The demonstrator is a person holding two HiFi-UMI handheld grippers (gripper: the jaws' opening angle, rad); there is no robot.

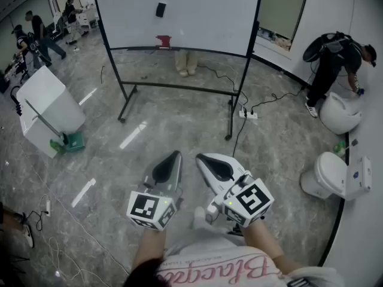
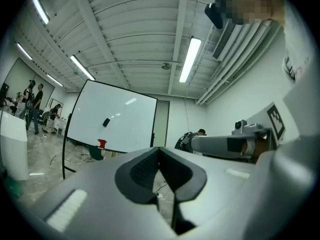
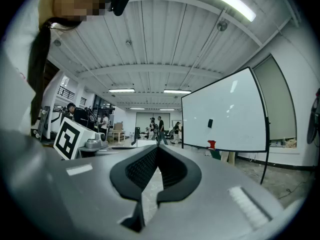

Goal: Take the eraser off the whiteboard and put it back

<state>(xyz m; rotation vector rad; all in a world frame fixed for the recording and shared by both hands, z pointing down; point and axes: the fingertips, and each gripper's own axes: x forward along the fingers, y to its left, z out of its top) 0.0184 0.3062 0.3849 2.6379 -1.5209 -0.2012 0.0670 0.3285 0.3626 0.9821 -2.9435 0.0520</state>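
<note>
Big hall, grey polished floor (image 1: 179, 130), strip lights overhead. Straight ahead, well apart from the grippers: whiteboard (image 1: 203, 23) on a black stand (image 1: 173, 87). Eraser (image 1: 160, 9), small and dark, stuck on the board's upper part, left of centre, above a red thing (image 1: 163, 40) on the tray rail. Left gripper (image 1: 176, 155) and right gripper (image 1: 200, 158) side by side, level, low in front of the body, aimed toward the board. Jaws of both together, nothing between them.

Step in hand, by judgement: approach only, eraser untouched. Next move, likely: walking forward, lifting one gripper to eraser height, parting its jaws to straddle the eraser's sides before closing.

Open floor between body and board. Things to skirt: stand feet jutting forward, power strip (image 1: 248, 115) and cable (image 1: 269, 100) by the right foot, white box (image 1: 45, 106) at left, toilets (image 1: 329, 172) and curved wall at right. Shoes (image 1: 185, 61) of someone behind the board; other people (image 1: 42, 34) far off at left.
</note>
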